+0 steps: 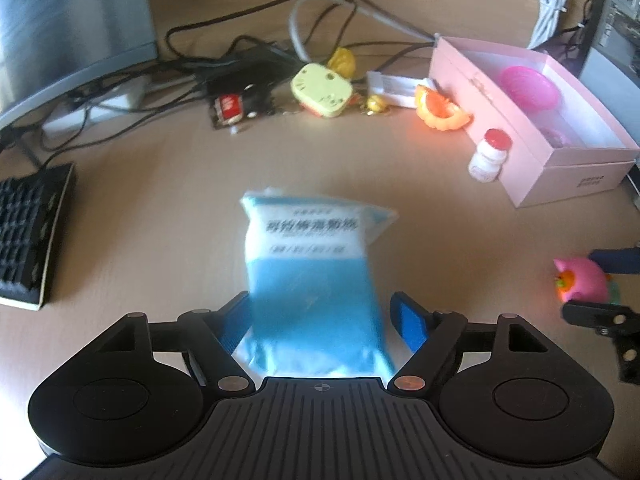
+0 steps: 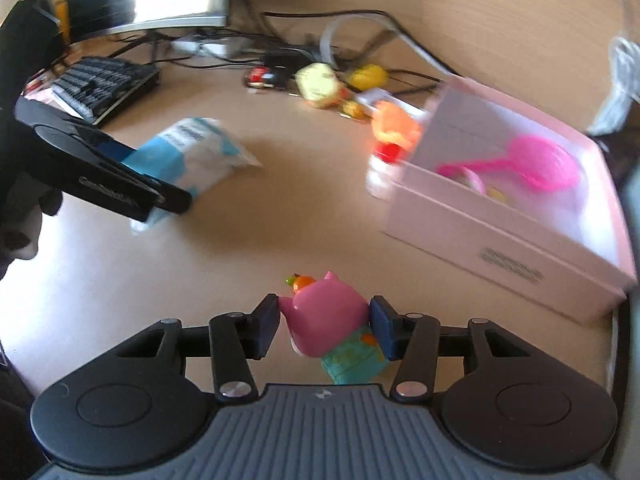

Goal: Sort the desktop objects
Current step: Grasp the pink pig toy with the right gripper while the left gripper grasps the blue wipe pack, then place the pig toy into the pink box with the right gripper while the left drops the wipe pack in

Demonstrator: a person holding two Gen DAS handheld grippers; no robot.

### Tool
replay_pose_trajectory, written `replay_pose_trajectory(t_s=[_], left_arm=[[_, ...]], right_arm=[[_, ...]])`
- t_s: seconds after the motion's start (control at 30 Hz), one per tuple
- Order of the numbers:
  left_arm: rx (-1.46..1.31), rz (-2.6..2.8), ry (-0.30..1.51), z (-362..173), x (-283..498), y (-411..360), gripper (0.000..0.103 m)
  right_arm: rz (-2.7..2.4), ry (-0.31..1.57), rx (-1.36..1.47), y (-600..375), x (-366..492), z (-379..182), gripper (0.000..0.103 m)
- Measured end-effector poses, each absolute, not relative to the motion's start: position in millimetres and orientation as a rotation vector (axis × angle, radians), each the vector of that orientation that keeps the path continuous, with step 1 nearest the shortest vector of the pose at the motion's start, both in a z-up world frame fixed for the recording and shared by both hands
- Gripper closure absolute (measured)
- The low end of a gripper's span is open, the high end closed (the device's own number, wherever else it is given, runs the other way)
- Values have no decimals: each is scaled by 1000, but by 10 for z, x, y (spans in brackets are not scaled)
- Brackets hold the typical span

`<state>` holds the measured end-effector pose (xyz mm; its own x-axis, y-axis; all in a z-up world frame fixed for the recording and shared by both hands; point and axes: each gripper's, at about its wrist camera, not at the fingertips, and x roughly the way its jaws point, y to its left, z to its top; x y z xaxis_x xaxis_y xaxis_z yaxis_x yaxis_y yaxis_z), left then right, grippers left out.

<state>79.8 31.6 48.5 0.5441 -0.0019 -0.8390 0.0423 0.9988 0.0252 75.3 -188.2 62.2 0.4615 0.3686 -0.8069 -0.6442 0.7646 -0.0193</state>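
My left gripper holds a blue and white packet between its blue pads, above the desk; there is a small gap at the right pad. The packet also shows in the right wrist view, gripped by the left gripper. My right gripper is shut on a pink pig toy with a teal base. That toy shows at the right edge of the left wrist view. An open pink box holds a pink scoop.
At the back lie a yellow-green cat-face case, a yellow toy, an orange toy, a red and black item and cables. A small red-capped bottle stands against the box. A keyboard and monitor are left.
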Motion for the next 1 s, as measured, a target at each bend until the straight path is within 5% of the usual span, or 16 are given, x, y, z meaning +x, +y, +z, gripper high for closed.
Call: replay_pose_trajectory(t_s=[0.17, 0.37, 0.47, 0.6, 0.87, 0.93, 0.97, 1.0], left_arm=[[62, -21, 983, 452, 930, 232, 42], [79, -90, 1001, 518, 761, 140, 44], [73, -164, 1029, 522, 600, 55, 42], [70, -212, 1024, 534, 471, -28, 26], [101, -184, 998, 554, 547, -79, 20], [108, -178, 1004, 530, 581, -88, 25], [110, -175, 1007, 519, 593, -96, 29], [113, -171, 1012, 510, 601, -103, 38]], right_arm=[[571, 904, -281, -2118, 787, 626, 53], [536, 878, -260, -2280, 740, 678, 39], [523, 871, -244, -2404, 713, 706, 35], [523, 884, -228, -2454, 698, 696, 31], [564, 907, -247, -2266, 757, 573, 31], [574, 913, -259, -2243, 738, 562, 37], [579, 911, -269, -2239, 726, 567, 53], [588, 916, -278, -2238, 719, 572, 55]])
